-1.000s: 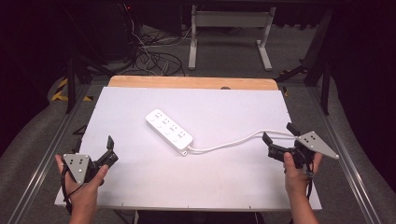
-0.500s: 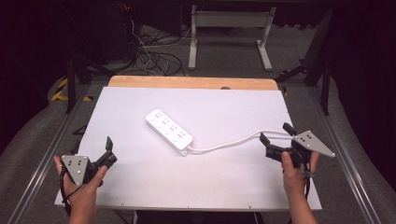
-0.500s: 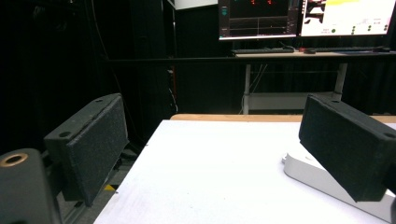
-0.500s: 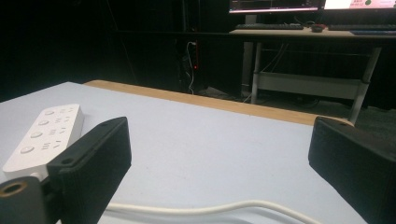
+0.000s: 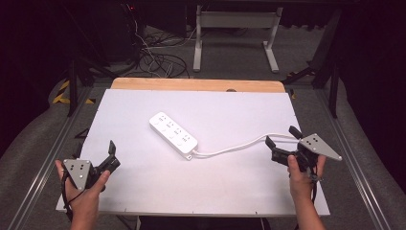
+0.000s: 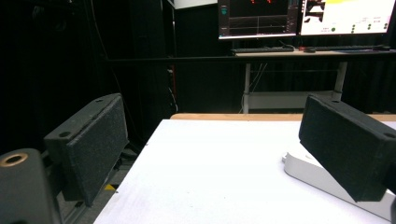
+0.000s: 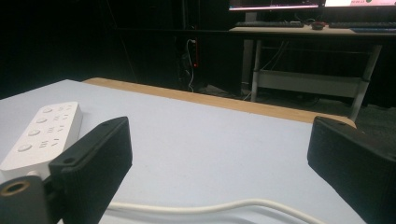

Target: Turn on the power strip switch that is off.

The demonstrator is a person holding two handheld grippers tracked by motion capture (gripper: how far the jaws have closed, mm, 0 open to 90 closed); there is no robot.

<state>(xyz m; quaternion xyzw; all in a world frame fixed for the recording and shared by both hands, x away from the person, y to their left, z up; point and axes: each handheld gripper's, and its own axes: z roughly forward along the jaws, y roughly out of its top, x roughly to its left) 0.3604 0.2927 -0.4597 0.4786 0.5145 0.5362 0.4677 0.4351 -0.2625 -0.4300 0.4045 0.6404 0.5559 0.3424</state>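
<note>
A white power strip on a white table board, with a hand-held gripper waiting at each near corner.

The power strip [image 5: 173,134] lies at an angle near the middle of the white board [image 5: 230,105], and its white cable [image 5: 230,147] runs from its near end toward the right edge of the board. Left of the strip, near the board's near corner, the left gripper [image 5: 113,154] sits in the person's left hand [image 5: 84,184], jaws spread wide and holding nothing. Right of the strip, the right gripper [image 5: 281,136] is in the right hand [image 5: 300,173], jaws likewise wide apart and empty, with the cable passing just under them. Beyond the strip a strip of bare wood [image 5: 196,85] edges the board. Farther back lie grey carpet, a tangle of dark floor cables [image 5: 158,60] and the white legs of a desk [image 5: 234,33]. The left gripper view shows lit monitors [image 6: 303,17] on that desk in a dark room.
</note>
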